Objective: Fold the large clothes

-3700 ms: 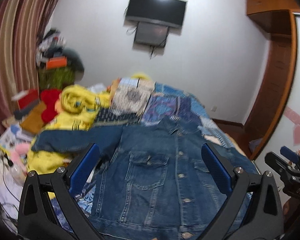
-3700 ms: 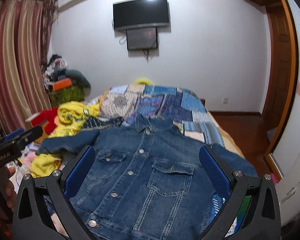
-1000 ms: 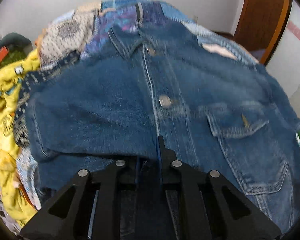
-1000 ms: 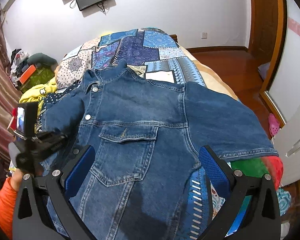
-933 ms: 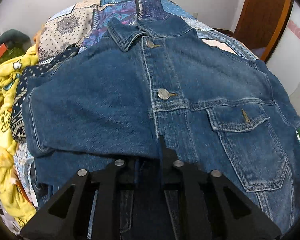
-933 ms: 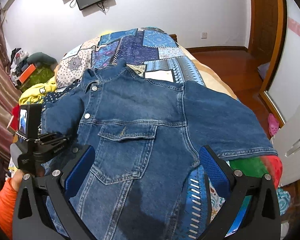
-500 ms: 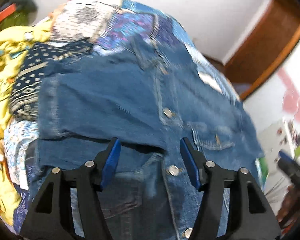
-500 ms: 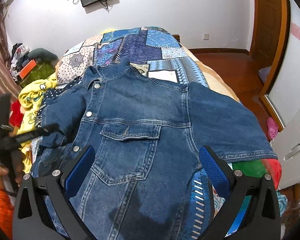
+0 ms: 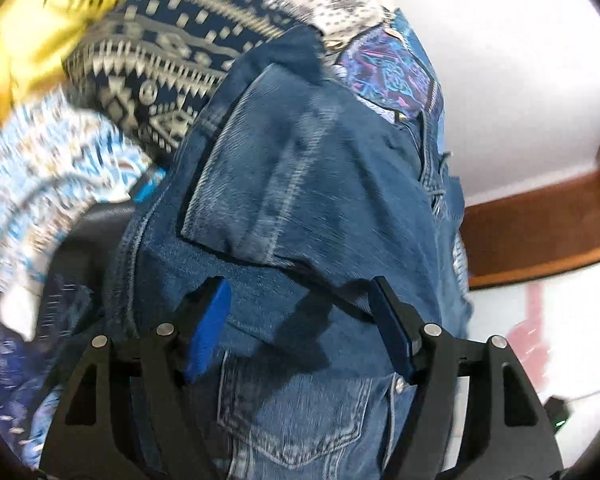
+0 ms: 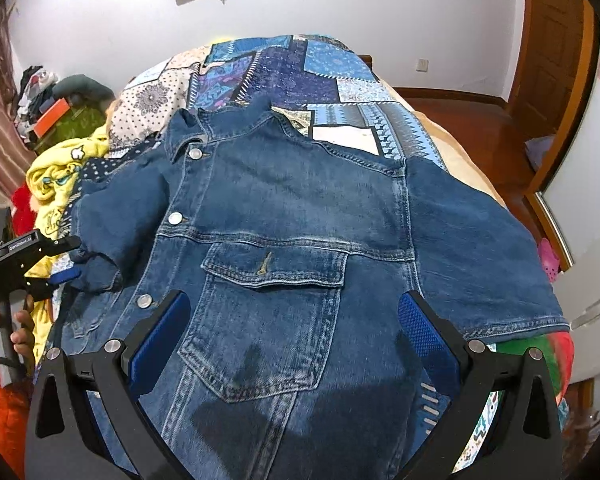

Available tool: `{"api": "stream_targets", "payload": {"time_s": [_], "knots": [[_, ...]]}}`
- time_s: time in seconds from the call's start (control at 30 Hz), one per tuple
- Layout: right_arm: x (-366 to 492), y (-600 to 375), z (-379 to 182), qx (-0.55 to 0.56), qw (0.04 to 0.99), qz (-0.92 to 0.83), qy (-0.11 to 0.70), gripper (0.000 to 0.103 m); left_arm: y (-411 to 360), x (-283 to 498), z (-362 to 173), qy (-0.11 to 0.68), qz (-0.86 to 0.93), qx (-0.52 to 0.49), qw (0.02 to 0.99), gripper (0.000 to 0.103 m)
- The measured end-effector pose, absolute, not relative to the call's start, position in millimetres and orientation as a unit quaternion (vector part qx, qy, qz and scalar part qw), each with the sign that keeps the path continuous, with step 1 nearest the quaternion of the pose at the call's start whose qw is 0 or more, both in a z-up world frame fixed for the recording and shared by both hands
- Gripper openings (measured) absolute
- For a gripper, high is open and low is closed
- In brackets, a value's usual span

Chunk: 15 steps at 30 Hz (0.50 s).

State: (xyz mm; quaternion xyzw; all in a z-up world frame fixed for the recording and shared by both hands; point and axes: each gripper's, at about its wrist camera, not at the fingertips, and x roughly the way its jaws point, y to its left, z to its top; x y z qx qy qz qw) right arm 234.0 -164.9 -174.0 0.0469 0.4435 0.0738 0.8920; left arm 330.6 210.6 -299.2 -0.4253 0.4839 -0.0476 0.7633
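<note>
A blue denim jacket (image 10: 284,216) lies front up on the patchwork bed, collar far. Its left sleeve (image 10: 116,216) is folded in over the chest; its right sleeve (image 10: 480,248) lies spread out to the right. My right gripper (image 10: 292,328) is open and empty above the jacket's lower front. My left gripper (image 9: 300,328) is open and empty just above the folded sleeve (image 9: 300,184), at the jacket's left side; it also shows in the right wrist view (image 10: 66,274).
A patchwork quilt (image 10: 300,68) covers the bed. Yellow clothes (image 10: 56,180) are piled at the left edge. Green and red cloth (image 10: 540,356) lies under the right sleeve. A wooden door (image 10: 552,48) and floor are at the right.
My left gripper let go of the left sleeve after laying it across the chest, opened, and swung left and low beside the jacket. My right gripper stayed open, almost still.
</note>
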Motion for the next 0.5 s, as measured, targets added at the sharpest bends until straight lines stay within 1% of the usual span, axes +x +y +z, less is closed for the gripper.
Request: {"api": "stream_targets", "payload": {"time_s": [0.13, 0.3, 0.4, 0.43, 0.47, 0.5], "knots": [[240, -167, -179, 0.042, 0.890, 0.064, 0.450, 0.103, 219, 341, -309, 0.471, -0.051, -0.451, 0.756, 0.069], [245, -171, -184, 0.043, 0.886, 0.057, 0.458, 0.103, 232, 353, -313, 0.454, -0.026, -0.456, 0.765, 0.069], [245, -172, -183, 0.041, 0.887, 0.054, 0.457, 0.103, 230, 356, -310, 0.458, 0.006, -0.436, 0.775, 0.057], [244, -174, -182, 0.041, 0.888, 0.053, 0.456, 0.103, 230, 355, -306, 0.459, 0.015, -0.424, 0.780, 0.048], [244, -175, -181, 0.042, 0.888, 0.053, 0.455, 0.103, 228, 353, -300, 0.460, 0.026, -0.405, 0.790, 0.035], [243, -176, -180, 0.044, 0.889, 0.053, 0.453, 0.103, 224, 352, -292, 0.457, 0.035, -0.384, 0.802, 0.028]]}}
